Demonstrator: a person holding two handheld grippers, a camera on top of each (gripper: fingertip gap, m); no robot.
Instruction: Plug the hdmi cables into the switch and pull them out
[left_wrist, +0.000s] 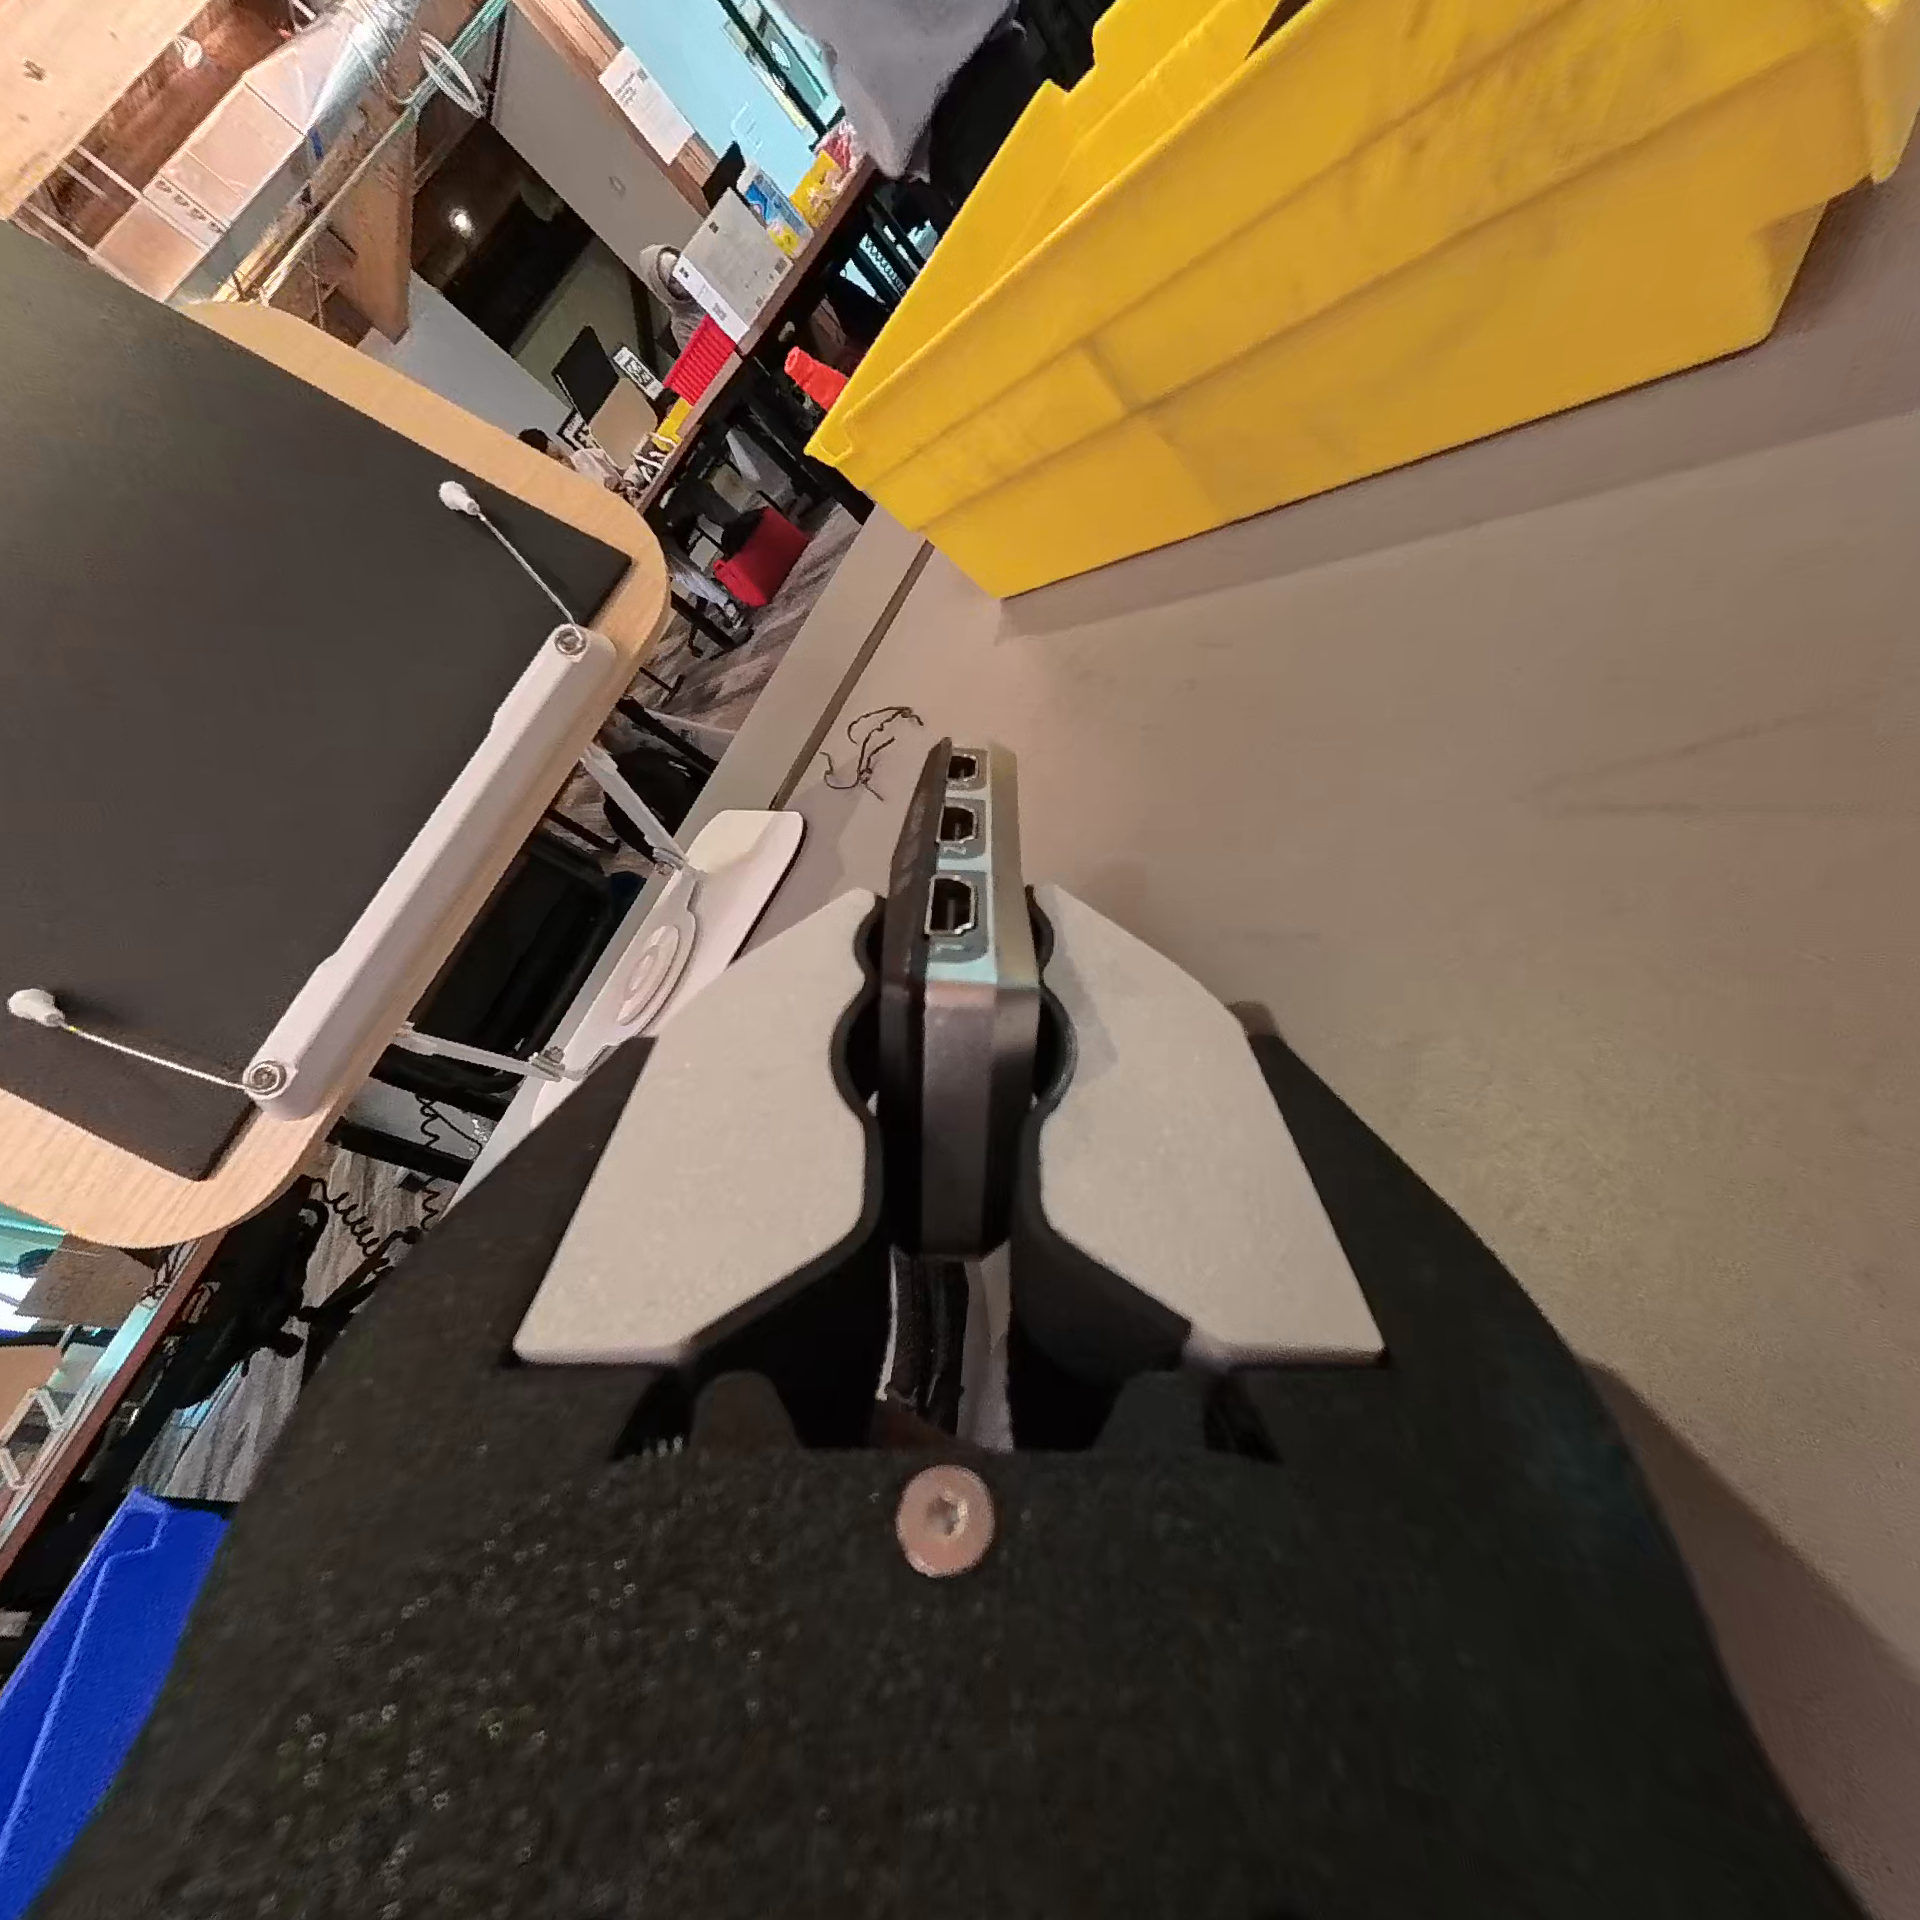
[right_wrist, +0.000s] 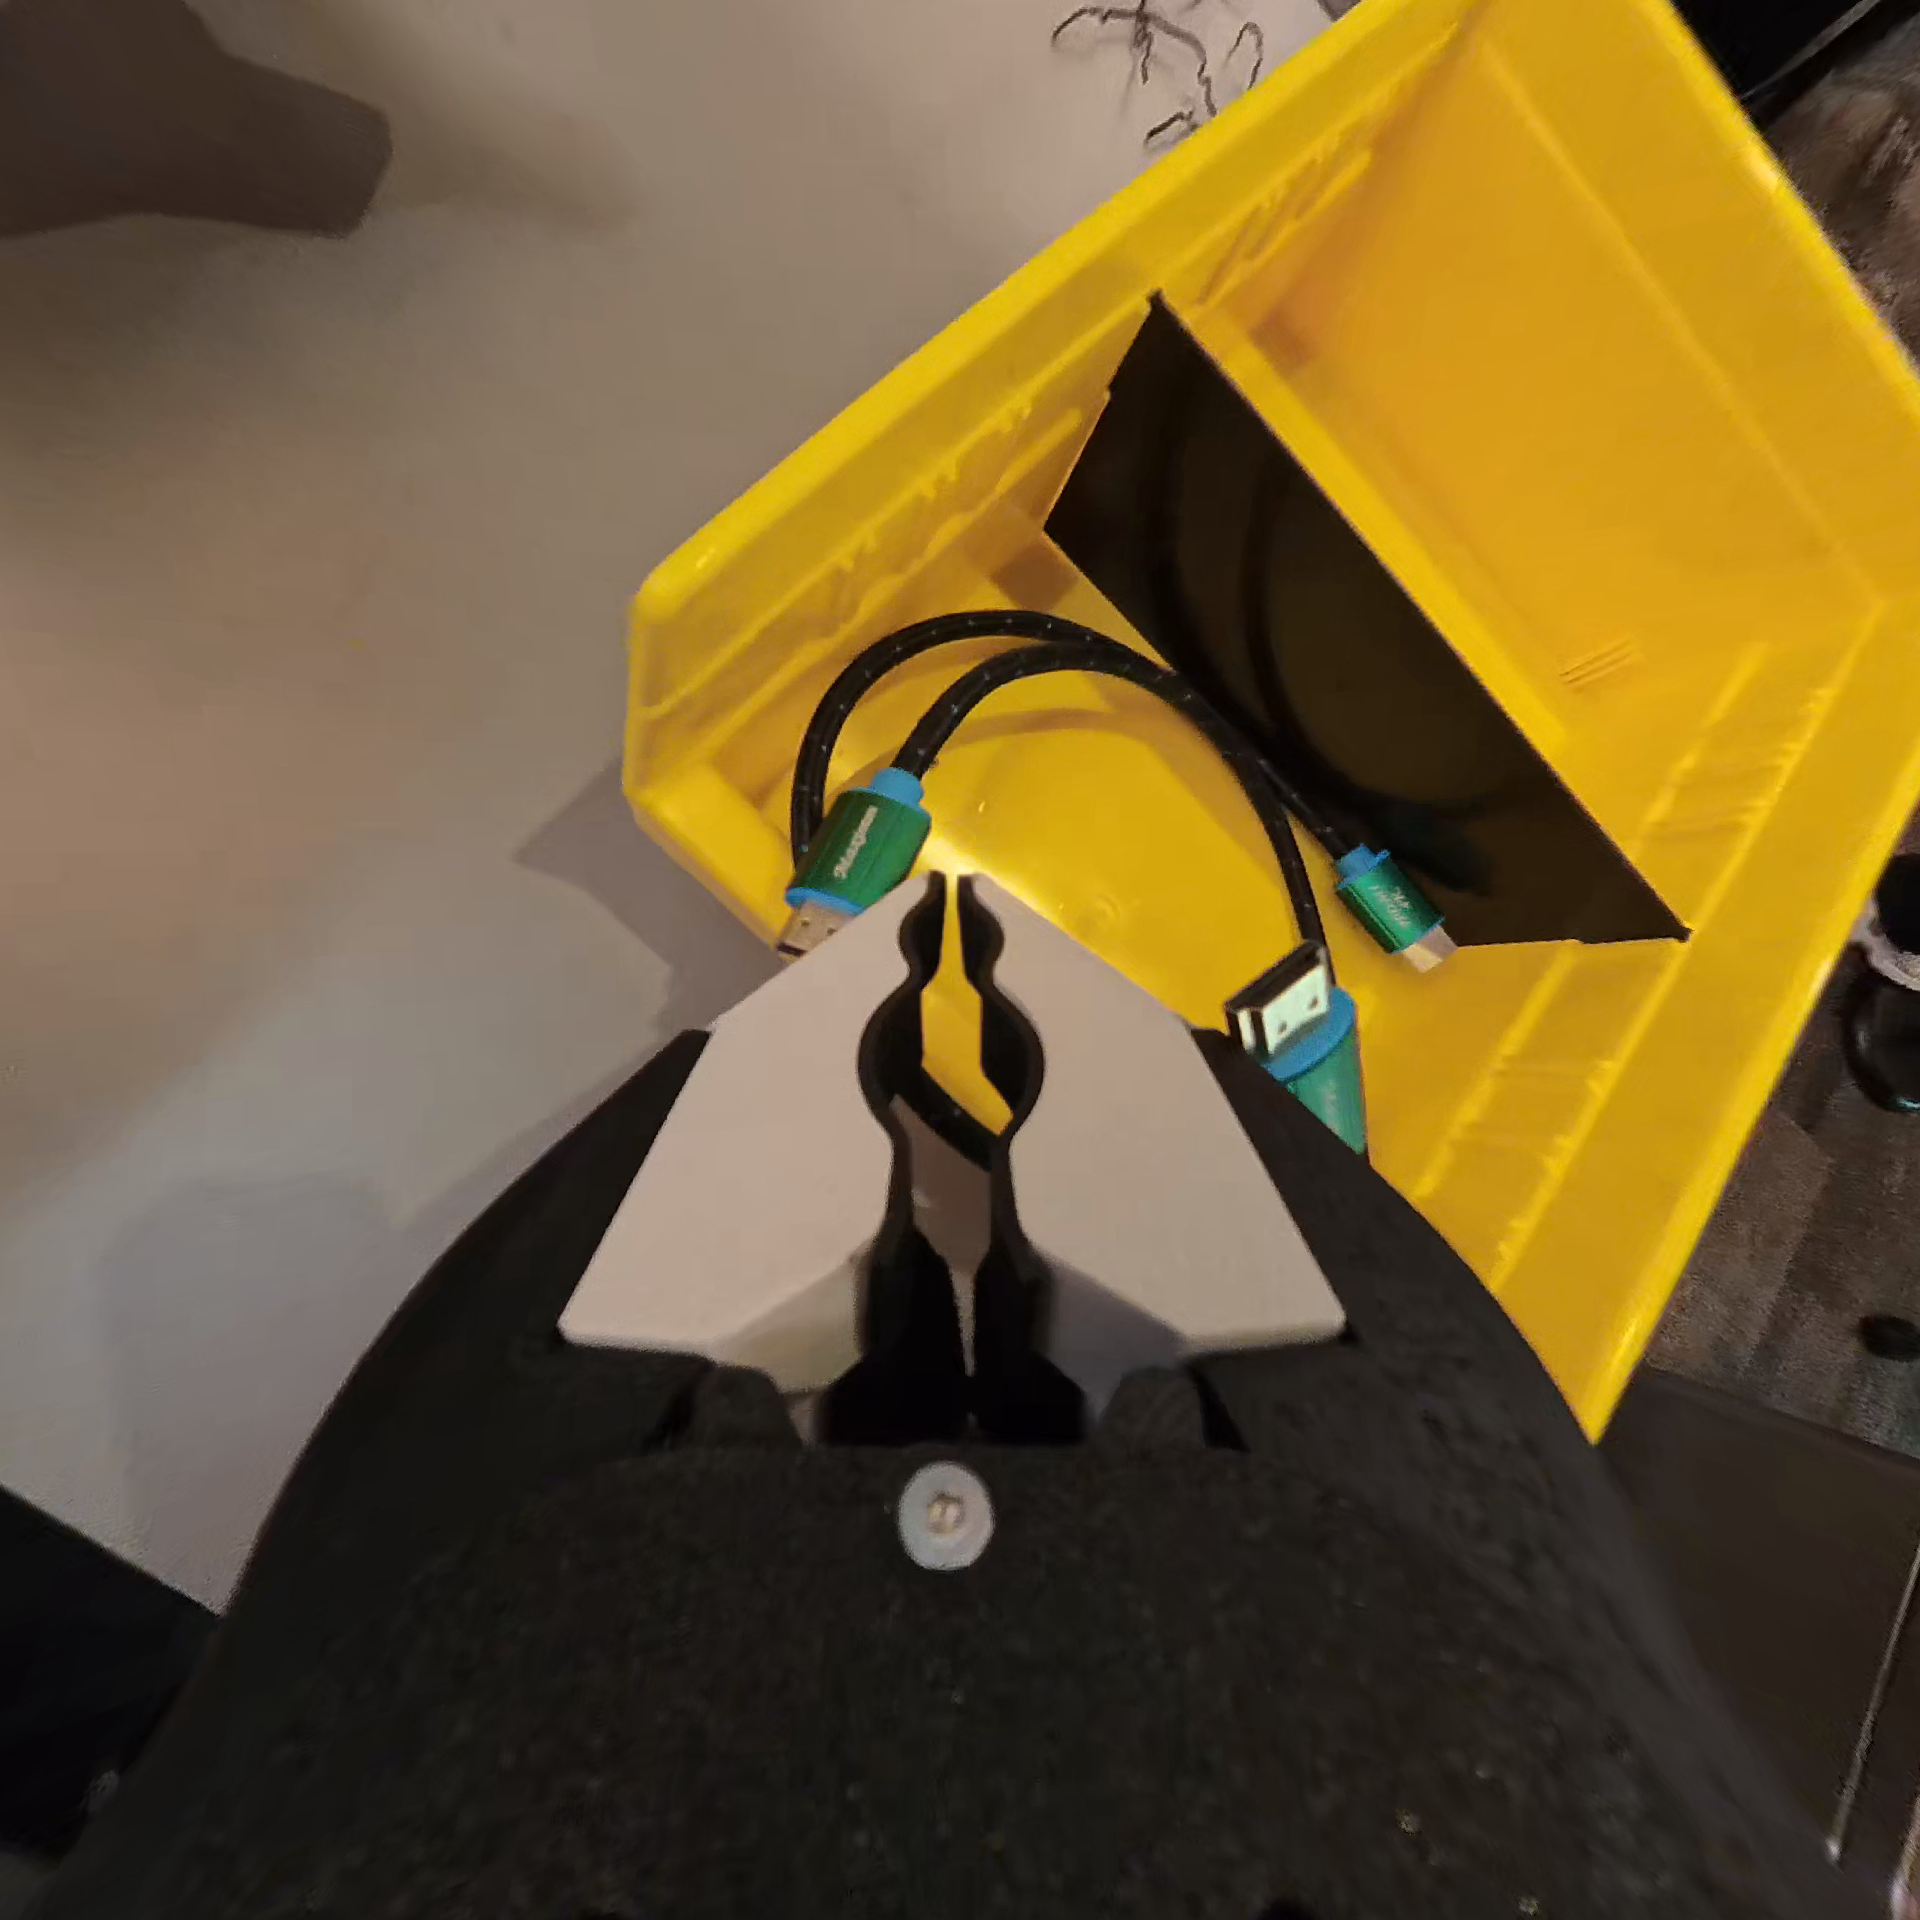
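Observation:
In the left wrist view my left gripper (left_wrist: 954, 902) is shut on the dark HDMI switch (left_wrist: 971, 1039), held on edge above the beige table (left_wrist: 1455, 935). Three empty ports (left_wrist: 951, 904) face the camera. In the right wrist view my right gripper (right_wrist: 948, 883) is shut, with only a thin slit between the tips, over the front corner of a yellow bin (right_wrist: 1558, 416). Three green-and-blue HDMI plugs lie in the bin: one (right_wrist: 852, 836) just left of the tips, one (right_wrist: 1299, 1023) beside the right finger, one (right_wrist: 1387, 899) farther right. A black braided cable (right_wrist: 1039, 644) loops between them.
A black box (right_wrist: 1351, 644) sits inside the yellow bin. Stacked yellow bins (left_wrist: 1351, 312) stand at the table's far right. A wood-framed black board (left_wrist: 260, 623) on a white stand (left_wrist: 738, 862) is to the left. Thread scraps (left_wrist: 873, 748) lie beyond the switch. A blue bin (left_wrist: 83, 1662) is at the lower left. My right fingertips sit around 25 centimetres from my left ones.

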